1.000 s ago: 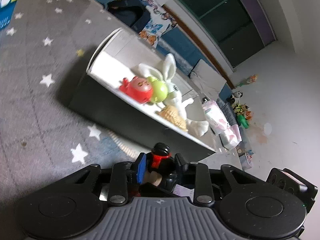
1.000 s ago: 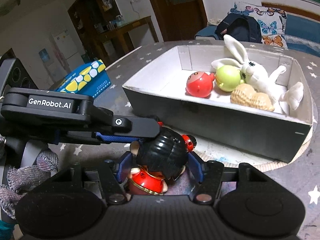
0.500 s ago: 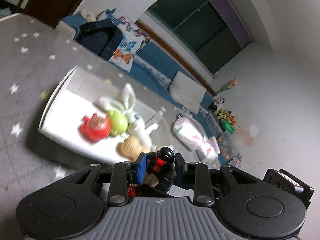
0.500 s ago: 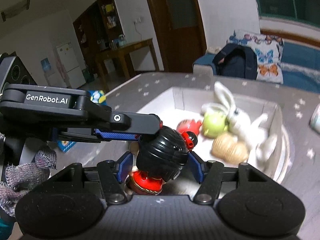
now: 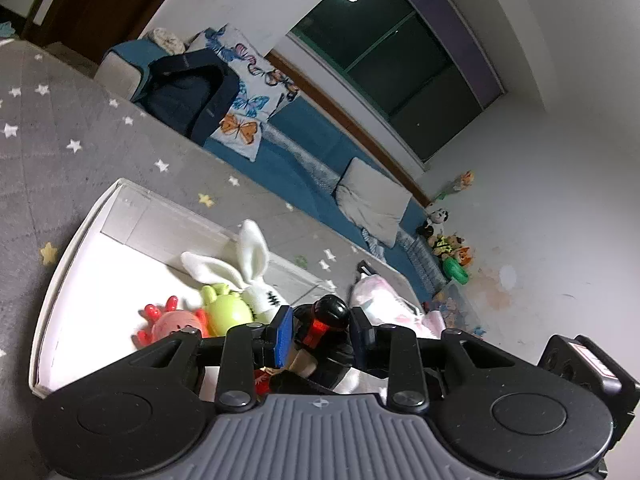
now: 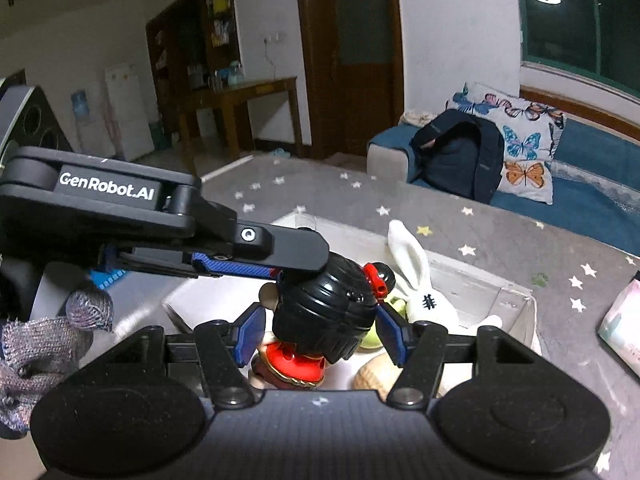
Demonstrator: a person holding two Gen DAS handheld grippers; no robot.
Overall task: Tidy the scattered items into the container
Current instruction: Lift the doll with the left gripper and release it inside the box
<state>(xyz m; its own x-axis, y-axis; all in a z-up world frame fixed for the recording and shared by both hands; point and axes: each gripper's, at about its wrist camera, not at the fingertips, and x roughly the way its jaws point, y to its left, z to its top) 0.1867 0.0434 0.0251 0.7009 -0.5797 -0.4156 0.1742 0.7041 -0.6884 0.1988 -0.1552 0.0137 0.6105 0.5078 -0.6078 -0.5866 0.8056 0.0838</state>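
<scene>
Both grippers are shut on one doll with black hair and a red dress [image 6: 324, 312]; it also shows in the left wrist view [image 5: 324, 320]. My left gripper [image 5: 320, 332] and right gripper [image 6: 320, 332] hold it above the white box [image 5: 72, 240], whose far wall shows in the right wrist view [image 6: 472, 284]. The left gripper's body [image 6: 120, 208] reaches in from the left. Inside the box lie a white plush rabbit [image 5: 248, 268], a green toy [image 5: 228, 312], a red crab toy [image 5: 176, 320] and a tan peanut-shaped toy [image 6: 372, 376].
The box stands on a grey star-patterned cloth [image 5: 60, 128]. A pink-white packet [image 5: 384, 300] lies right of the box. Behind are a blue sofa [image 6: 580, 184], a dark backpack [image 6: 456, 156] and butterfly cushions [image 6: 520, 144]. Toys [image 5: 448, 248] sit by the wall.
Both grippers have lifted the doll and carried it forward, from in front of the box's near wall to above its inside. Both stay shut on it.
</scene>
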